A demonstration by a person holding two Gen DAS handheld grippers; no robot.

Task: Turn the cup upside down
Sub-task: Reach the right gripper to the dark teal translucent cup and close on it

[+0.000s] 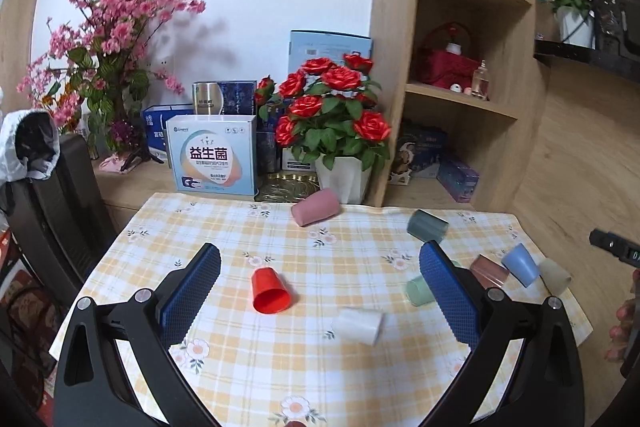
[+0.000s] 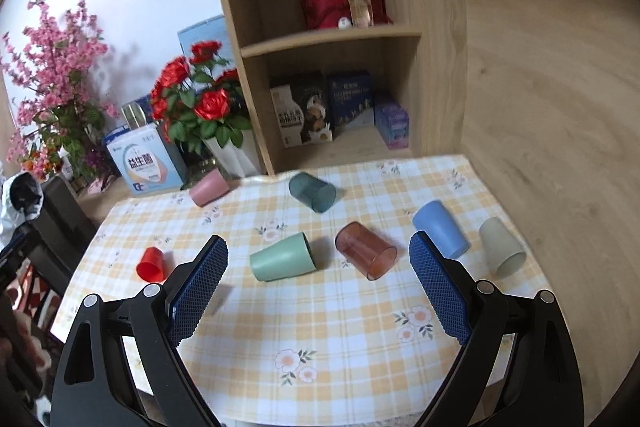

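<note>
Showing: both grippers poised above the checked tablecloth [image 2: 360, 347], nothing grasped.
Left gripper [image 1: 320, 267]: jaws wide; red cup [image 1: 270, 291] on its side just ahead between the fingers, white cup [image 1: 358, 325] beside it.
Right gripper [image 2: 318, 263]: jaws wide; green cup [image 2: 282, 261] and brown cup [image 2: 366, 255] lying ahead.
Risk: a tipped cup likely rolls when one finger touches first.
Risk: closing near the rim may squeeze it out.
</note>
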